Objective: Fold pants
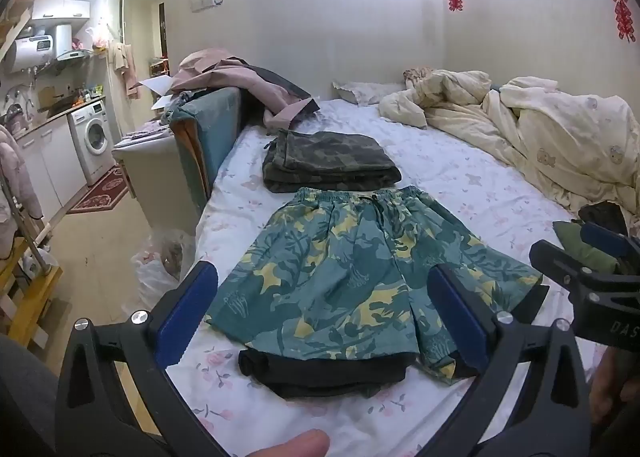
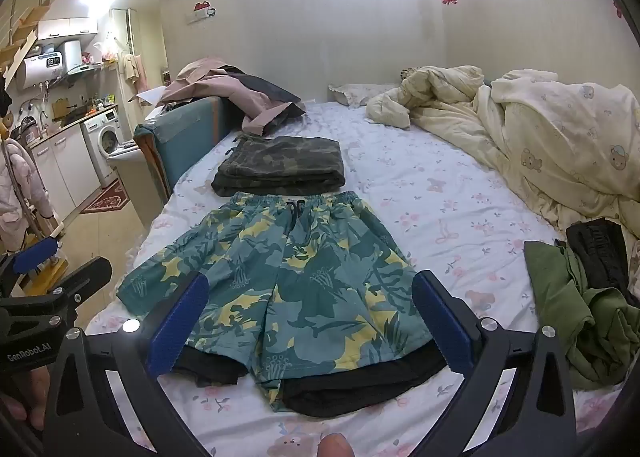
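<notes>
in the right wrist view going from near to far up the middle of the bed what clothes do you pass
black garment under the hems → teal and yellow print shorts spread flat → folded camo pants → pink and grey clothes heap

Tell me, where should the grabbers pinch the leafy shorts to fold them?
Probably the two leg hems nearest you, one per leg. The shorts lie flat with the waistband far away, so the left gripper and right gripper, both open, can come in low from the near edge.
</notes>
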